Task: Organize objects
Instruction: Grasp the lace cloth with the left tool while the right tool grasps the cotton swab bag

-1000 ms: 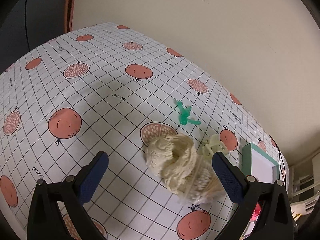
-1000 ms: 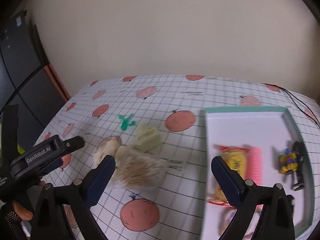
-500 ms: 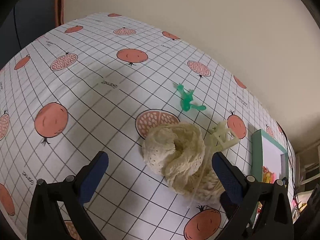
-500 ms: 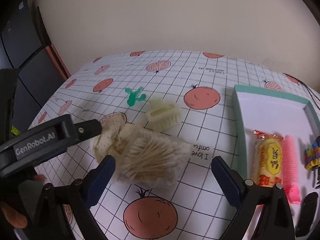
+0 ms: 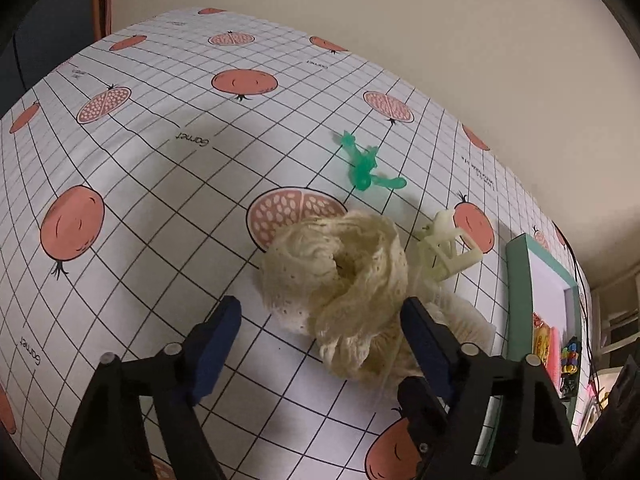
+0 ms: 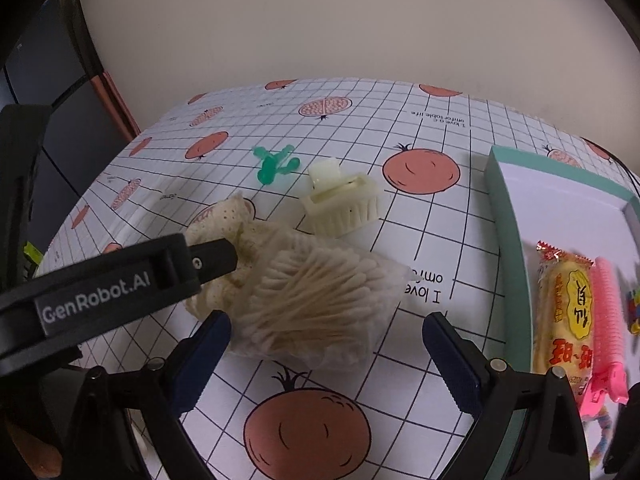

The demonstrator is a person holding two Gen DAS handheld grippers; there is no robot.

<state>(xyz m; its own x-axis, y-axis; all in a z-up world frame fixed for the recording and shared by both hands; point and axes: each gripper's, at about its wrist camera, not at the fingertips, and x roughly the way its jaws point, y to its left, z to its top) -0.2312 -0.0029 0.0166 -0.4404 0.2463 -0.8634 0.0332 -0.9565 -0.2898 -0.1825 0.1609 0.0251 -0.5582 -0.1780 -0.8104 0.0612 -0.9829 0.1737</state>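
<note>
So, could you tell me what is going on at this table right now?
A person is tidying small items into a teal-rimmed tray, holding a two-finger tool in each hand. The left tool is open and closing around a cream lace scrunchie. The right tool is open just in front of a bag of cotton swabs. A cream hair claw and a green plastic piece lie on the cloth; a snack packet is already in the tray.

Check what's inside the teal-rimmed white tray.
In the teal-rimmed white tray: a yellow snack packet, a pink ridged hair clip, and a small multicoloured item cut off by the frame edge. The tray's near end is hidden behind the right gripper.
</note>
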